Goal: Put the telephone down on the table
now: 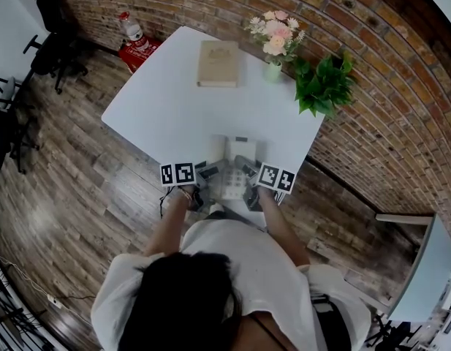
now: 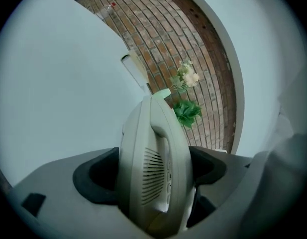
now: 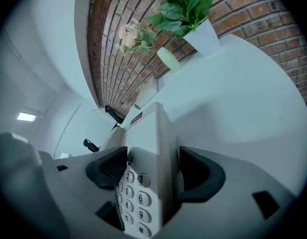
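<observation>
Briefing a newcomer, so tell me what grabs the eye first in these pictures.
The pale telephone comes first, clamped between the left gripper and right gripper at the near edge of the white table. Beyond it, pink flowers and a green plant stand at the far side by the brick wall, a tan book beside them.

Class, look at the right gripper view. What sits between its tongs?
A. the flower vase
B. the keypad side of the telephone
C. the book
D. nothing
B: the right gripper has its tongs shut on the telephone, with the number keys showing between them.
</observation>
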Tool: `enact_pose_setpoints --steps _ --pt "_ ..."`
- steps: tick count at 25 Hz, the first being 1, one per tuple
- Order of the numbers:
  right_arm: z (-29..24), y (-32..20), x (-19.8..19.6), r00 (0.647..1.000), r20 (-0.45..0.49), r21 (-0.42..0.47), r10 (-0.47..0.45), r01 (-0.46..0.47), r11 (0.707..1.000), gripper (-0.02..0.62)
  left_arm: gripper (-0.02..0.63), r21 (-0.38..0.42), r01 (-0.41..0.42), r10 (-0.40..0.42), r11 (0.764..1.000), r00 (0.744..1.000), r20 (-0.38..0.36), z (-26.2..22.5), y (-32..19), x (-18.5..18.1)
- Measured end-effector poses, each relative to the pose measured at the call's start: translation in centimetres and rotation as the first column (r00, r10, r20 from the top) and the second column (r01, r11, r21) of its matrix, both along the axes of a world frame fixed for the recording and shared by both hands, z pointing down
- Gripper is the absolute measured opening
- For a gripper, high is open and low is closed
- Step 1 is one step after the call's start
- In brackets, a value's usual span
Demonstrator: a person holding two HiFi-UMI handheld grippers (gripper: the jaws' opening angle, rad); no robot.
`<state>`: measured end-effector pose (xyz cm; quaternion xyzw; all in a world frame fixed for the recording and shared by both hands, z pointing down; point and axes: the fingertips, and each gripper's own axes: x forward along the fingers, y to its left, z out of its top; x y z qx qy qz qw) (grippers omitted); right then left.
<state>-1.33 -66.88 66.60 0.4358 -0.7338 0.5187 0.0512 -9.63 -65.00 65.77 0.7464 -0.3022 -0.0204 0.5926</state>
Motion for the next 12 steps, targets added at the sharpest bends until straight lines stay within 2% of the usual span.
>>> enact_pose_setpoints --steps 5,10,12 --pt "0.09 0.13 0.34 1.0 -0.013 0.025 0.014 -0.014 1.0 0.319 0.451 0.022 -0.019 0.018 1.0 0.998 0.056 0.2 0.21 0.4" --pt "-0.39 0.28 0.53 0.995 -0.097 0.072 0.038 -0.031 0.997 0.318 0.451 0.032 -0.013 0.011 0.999 0.997 0.076 0.15 0.22 0.39" --pt "-0.37 0.38 0.6 0.993 -0.102 0.073 0.051 -0.043 0.996 0.318 0.451 0.036 -0.01 0.007 0.999 0.996 0.089 0.2 0.24 0.44"
